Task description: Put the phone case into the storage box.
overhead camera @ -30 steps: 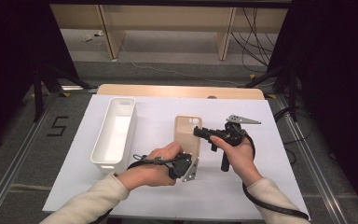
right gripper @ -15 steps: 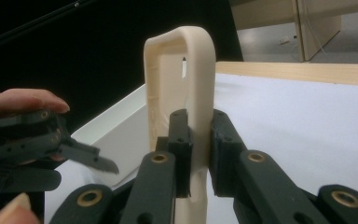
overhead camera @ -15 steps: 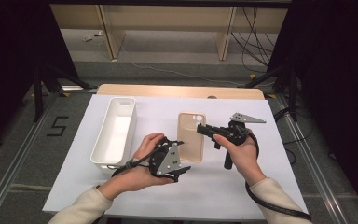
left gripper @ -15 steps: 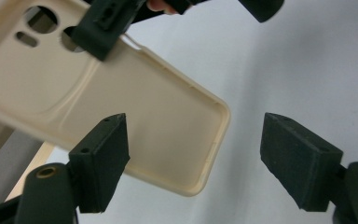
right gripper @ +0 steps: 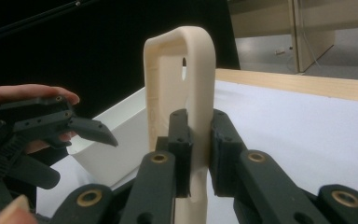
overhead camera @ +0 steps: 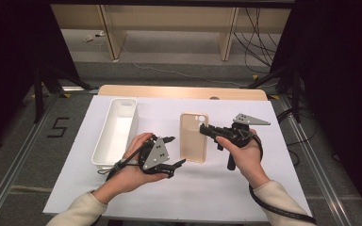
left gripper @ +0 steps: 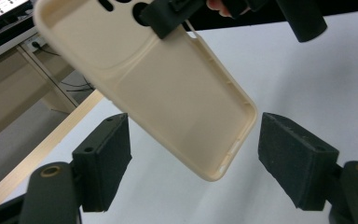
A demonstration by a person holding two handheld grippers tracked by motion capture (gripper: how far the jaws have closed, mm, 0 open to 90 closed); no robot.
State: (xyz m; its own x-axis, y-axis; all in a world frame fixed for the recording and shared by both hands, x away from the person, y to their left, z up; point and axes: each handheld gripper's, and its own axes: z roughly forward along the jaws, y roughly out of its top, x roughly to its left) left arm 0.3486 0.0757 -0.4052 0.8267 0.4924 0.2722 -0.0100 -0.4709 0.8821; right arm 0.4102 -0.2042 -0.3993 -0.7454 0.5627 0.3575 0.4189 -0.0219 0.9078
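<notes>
A beige phone case (overhead camera: 193, 139) hangs over the white table cover, hollow side up. My right gripper (overhead camera: 202, 128) is shut on its long edge near the camera cutout. In the right gripper view both pads press the case (right gripper: 186, 60) between them (right gripper: 199, 149). My left gripper (overhead camera: 175, 150) is just left of the case's near end and open. Its jaws have just been opening wide, then came in slightly. In the left gripper view the case's lower end (left gripper: 168, 93) shows between the pads (left gripper: 107, 158) without touching them.
A long white bin (overhead camera: 115, 132) stands at the left of the cover, close behind my left hand. The table's wooden edge (overhead camera: 179, 92) runs along the back. Bare white cover (overhead camera: 217, 188) lies in front of the case.
My left gripper has let go of the case's near end, opened, and drawn away to the left. The right gripper has kept its grip and stayed in place.
</notes>
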